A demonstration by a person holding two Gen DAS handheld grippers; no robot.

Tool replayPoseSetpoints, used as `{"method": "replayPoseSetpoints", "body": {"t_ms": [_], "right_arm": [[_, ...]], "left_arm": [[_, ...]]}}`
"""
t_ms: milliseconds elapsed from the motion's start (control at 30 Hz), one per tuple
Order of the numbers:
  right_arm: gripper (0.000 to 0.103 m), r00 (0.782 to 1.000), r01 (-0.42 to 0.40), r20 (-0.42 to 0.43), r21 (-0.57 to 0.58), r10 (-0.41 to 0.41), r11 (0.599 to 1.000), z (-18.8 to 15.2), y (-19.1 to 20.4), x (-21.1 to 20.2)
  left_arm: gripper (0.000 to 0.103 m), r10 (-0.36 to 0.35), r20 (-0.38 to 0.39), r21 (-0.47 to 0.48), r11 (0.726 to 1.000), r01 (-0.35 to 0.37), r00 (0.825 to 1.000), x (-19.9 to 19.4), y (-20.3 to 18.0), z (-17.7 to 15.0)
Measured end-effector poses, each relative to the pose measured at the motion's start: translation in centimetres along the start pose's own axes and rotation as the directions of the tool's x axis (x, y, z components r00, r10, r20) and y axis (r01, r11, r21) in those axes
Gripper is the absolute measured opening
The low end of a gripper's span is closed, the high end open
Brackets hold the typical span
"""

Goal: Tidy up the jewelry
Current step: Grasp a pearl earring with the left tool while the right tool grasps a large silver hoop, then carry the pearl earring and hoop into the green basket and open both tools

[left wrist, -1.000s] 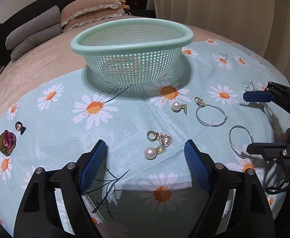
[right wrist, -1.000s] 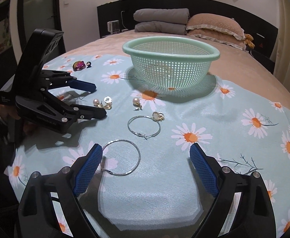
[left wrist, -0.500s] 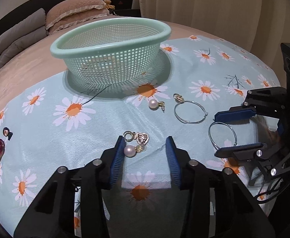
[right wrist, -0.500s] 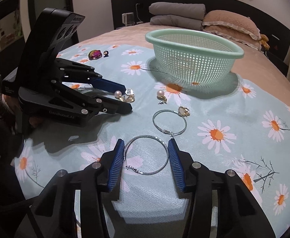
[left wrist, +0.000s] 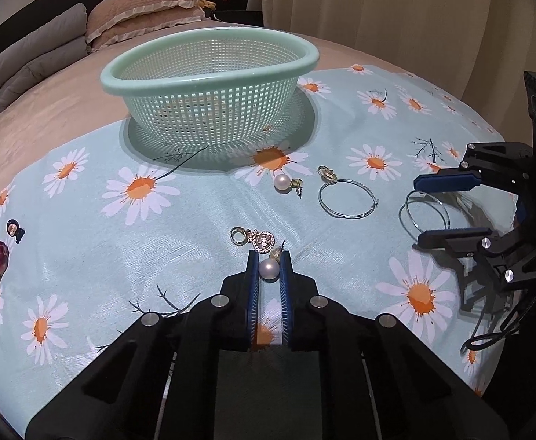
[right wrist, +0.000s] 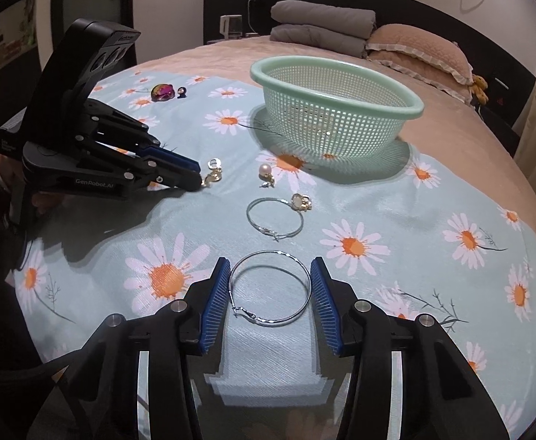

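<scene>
Both grippers at the jewelry on the bed

Left gripper (left wrist: 269, 262) has just closed onto a pearl earring (left wrist: 268, 269); right gripper (right wrist: 270, 281) (half-closed) brackets a hoop earring (right wrist: 270, 288), contact unclear.

Lighting: dim, warm indoor light, probably from overhead. Shadows: soft, pooled around the green basket (left wrist: 209, 84), on the daisy cloth (left wrist: 84, 256). Glare: mild sheen on cloth near the basket. Focus: sharp centrally. Distortion: strong fisheye curvature, black vignetted corners.

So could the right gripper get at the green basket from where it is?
Probably yes: the right gripper has the big hoop between its fingers, and only the smaller hoop earring lies flat before the basket.
</scene>
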State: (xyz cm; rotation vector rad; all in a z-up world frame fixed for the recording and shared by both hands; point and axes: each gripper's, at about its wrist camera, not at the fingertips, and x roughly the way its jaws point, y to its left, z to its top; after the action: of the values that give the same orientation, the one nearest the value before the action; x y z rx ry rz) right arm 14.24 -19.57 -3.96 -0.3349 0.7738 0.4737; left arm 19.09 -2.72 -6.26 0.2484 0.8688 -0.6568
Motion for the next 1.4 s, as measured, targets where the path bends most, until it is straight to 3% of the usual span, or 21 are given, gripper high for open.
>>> {"method": "replayPoseSetpoints", "body": {"t_ms": [233, 467, 633, 933, 1167, 1400], "right_arm": [[0.043, 0.998, 0.058, -0.022, -0.031, -0.059, 0.998, 0.7, -1.1, -0.6], [0.043, 0.993, 0.121, 0.011, -0.094, -0.121, 0.988, 3.3, -1.5, -0.7], [0.043, 0.99, 0.133, 0.068, -0.105, -0.126, 0.986, 5.6, -2.3, -0.8], [0.043, 0.964, 0.174, 0.218, -0.087, -0.151, 0.981, 11.2, -3.9, -0.6], [0.043, 0.972, 0.153, 0.19, -0.066, -0.138, 0.986, 13.2, -4.5, 1.9], [0.043, 0.976, 0.151, 0.163, -0.036, -0.143, 0.988, 13.5, -5.6, 3.5]], "left_arm": [[0.012, 0.033, -0.005, 0.058, 0.998, -0.032, 0.999, -1.4, -0.4, 0.6], [0.012, 0.073, 0.042, 0.083, 0.994, -0.077, 0.996, -3.6, 0.0, 2.9], [0.012, 0.072, 0.088, 0.105, 0.991, -0.082, 0.993, -4.2, -0.1, 5.1], [0.012, 0.062, 0.16, 0.097, 0.992, -0.078, 0.985, -4.6, 1.7, 10.2], [0.012, 0.006, 0.144, 0.062, 0.998, -0.015, 0.99, -2.9, 2.5, 11.4], [0.012, 0.023, 0.116, 0.047, 0.998, -0.029, 0.993, -1.3, 3.0, 11.6]]}}
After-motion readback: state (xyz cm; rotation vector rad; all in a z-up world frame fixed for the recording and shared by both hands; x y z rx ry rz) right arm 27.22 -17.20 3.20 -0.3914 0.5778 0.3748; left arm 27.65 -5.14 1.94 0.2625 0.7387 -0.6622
